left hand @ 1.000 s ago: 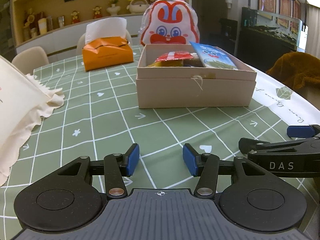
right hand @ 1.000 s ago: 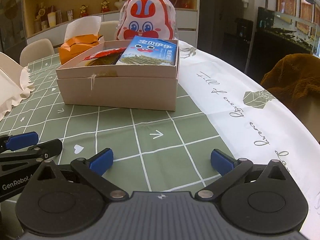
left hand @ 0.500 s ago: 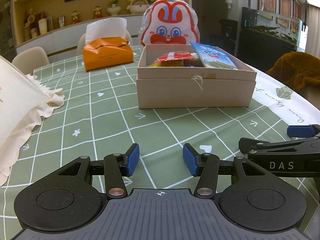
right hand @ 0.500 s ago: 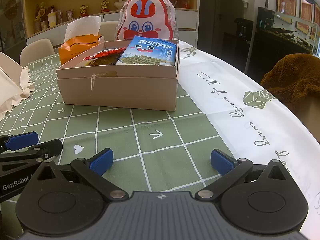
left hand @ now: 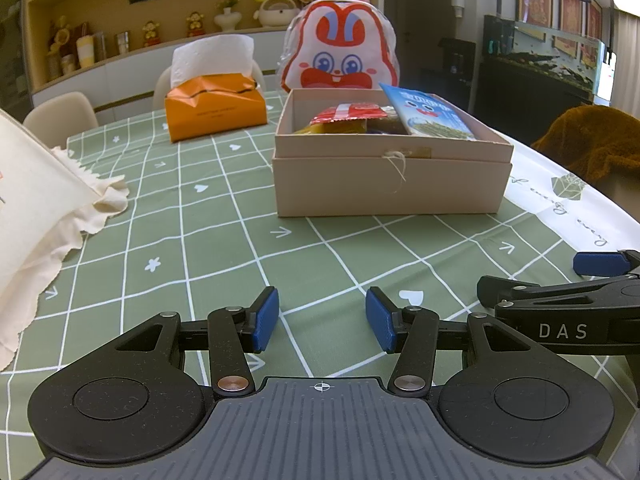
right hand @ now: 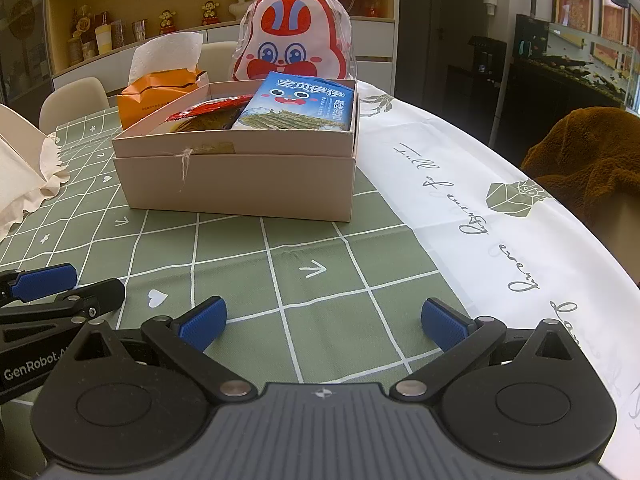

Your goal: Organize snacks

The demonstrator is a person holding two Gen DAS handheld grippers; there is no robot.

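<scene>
Two grippers hover low over the near edge of a round table point(left hand: 224, 216) spread with a green checked cloth, both aimed at the middle, where the task's things sit. Largest there is a pale cardboard box point(right hand: 240, 180), lid off and apparently nested beneath it, so its open top takes snacks from above. Behind it toward the far edge stands a rabbit-faced bag point(right hand: 296, 40), and left of that an orange tissue box point(left hand: 216, 110). Inside the box a blue seaweed packet point(right hand: 300, 104) leans against the right wall, beside a red-topped snack packet point(left hand: 348, 114) over brownish ones, so the sorting looks largely done. The right gripper point(right hand: 324, 320) stands wide and empty; the left gripper point(left hand: 322, 318) is narrower, parted on nothing, both seemingly waiting well short of the box.
</scene>
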